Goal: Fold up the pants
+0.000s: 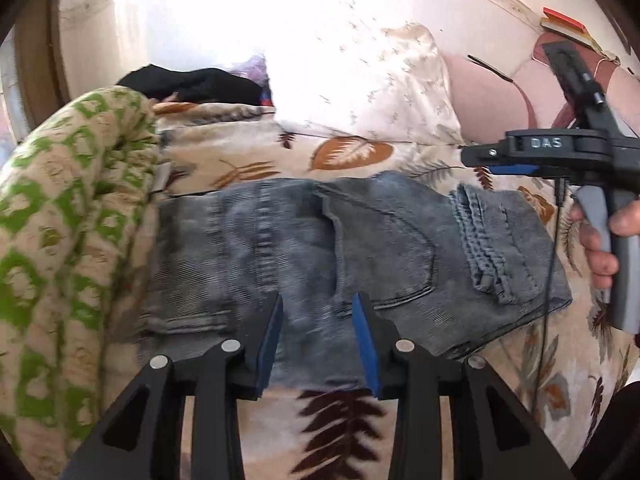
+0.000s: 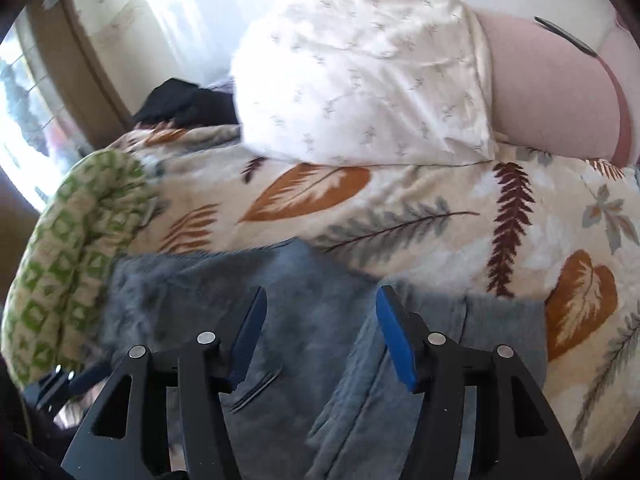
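Grey-blue jeans (image 1: 360, 248) lie folded into a compact rectangle on a leaf-patterned bedspread (image 1: 344, 152); a back pocket faces up and the leg hems lie on top at the right. My left gripper (image 1: 318, 308) is open, its blue pads over the near edge of the jeans, holding nothing. My right gripper (image 2: 320, 300) is open above the jeans (image 2: 280, 320). It also shows side-on in the left wrist view (image 1: 480, 160), in a hand, above the jeans' far right corner.
A rolled green-and-cream blanket (image 1: 68, 220) lies along the left of the jeans. A white pillow (image 1: 360, 80) and a pink cushion (image 1: 488, 100) sit behind. Dark clothes (image 1: 192, 84) lie at the back left. The bedspread (image 2: 440, 216) extends right.
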### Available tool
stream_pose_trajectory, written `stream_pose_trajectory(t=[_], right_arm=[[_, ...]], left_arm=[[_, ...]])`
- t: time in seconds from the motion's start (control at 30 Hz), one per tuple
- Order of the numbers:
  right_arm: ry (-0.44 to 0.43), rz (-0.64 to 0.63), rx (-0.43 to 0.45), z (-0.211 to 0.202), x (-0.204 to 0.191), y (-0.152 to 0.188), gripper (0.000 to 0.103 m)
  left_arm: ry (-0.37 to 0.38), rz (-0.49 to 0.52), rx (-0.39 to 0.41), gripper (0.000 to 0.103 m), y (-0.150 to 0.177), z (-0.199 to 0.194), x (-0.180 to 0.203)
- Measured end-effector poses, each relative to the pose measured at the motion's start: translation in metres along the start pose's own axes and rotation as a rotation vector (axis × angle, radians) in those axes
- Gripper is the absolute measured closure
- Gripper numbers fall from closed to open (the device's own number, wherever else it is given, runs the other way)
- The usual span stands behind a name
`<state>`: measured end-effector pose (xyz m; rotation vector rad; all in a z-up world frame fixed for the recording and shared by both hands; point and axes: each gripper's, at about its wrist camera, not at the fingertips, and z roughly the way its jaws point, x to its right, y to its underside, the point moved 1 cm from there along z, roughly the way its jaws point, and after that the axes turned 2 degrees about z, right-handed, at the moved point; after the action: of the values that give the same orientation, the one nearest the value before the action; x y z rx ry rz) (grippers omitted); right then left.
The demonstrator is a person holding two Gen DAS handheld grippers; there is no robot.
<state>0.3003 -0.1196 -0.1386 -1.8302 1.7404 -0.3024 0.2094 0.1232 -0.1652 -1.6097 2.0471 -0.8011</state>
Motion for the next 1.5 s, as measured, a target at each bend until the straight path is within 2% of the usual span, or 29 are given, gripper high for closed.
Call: stream_pose_trajectory(t=[0.2,0.3,0.37,0.47,0.53,0.63,0.73,0.83,0.93,1.03,1.1,1.17,1.23,1.33,1.4,1.5], right_arm=[[-0.023,-0.061,-0.025,-0.010,-0.046,0.008,0.047],[-0.038,-0.098,-0.036,-0.009,-0.073,0.010,0.047],[-0.051,-0.116,-0.046,-0.008,-0.088,0.011,0.047],[-0.062,-0.148,-0.058,-0.006,-0.110,0.013,0.046],[-0.085,-0.169,-0.070,-0.005,-0.122,0.015,0.046],[-0.116,-0.183,-0.098,0.000,-0.132,0.017,0.046],[-0.105,-0.184,-0.090,-0.007,-0.124,0.017,0.046],[-0.061,-0.143,-0.113,-0.021,-0.088,0.025,0.045],[0.019,-0.076,-0.188,-0.020,-0.038,0.045,0.044],[0.073,-0.020,-0.270,-0.001,-0.007,0.067,0.044],[0.096,-0.002,-0.286,0.012,-0.003,0.077,0.044],[0.144,-0.016,-0.293,0.024,-0.006,0.082,0.035],[0.204,-0.045,-0.293,0.033,-0.011,0.086,0.034],[0.297,-0.088,-0.248,0.039,-0.011,0.093,0.034],[0.308,-0.081,-0.227,0.040,-0.007,0.096,0.036],[0.315,-0.090,-0.210,0.035,-0.005,0.098,0.050]], left_arm=[[-0.028,-0.025,-0.004,0.062,0.017,-0.014,-0.025],[-0.049,-0.051,-0.014,0.055,0.025,-0.016,-0.037],[-0.063,-0.087,-0.030,0.041,0.033,-0.015,-0.046],[-0.079,-0.125,-0.050,0.030,0.044,-0.014,-0.057],[-0.107,-0.162,-0.071,0.026,0.051,-0.012,-0.065],[-0.087,-0.184,-0.084,0.026,0.055,-0.010,-0.069],[-0.108,-0.160,-0.073,0.026,0.053,-0.008,-0.062],[-0.105,-0.131,-0.057,0.026,0.045,-0.007,-0.051],[-0.112,-0.102,-0.052,0.026,0.038,-0.005,-0.039],[-0.098,-0.101,-0.057,0.026,0.033,-0.001,-0.032],[-0.106,-0.095,-0.054,0.026,0.030,0.002,-0.029],[-0.113,-0.089,-0.051,0.026,0.029,0.003,-0.029],[-0.113,-0.093,-0.051,0.026,0.030,0.002,-0.032],[-0.113,-0.112,-0.055,0.026,0.032,0.003,-0.038],[-0.110,-0.127,-0.056,0.026,0.032,0.003,-0.043],[-0.109,-0.145,-0.050,0.026,0.032,0.001,-0.047]])
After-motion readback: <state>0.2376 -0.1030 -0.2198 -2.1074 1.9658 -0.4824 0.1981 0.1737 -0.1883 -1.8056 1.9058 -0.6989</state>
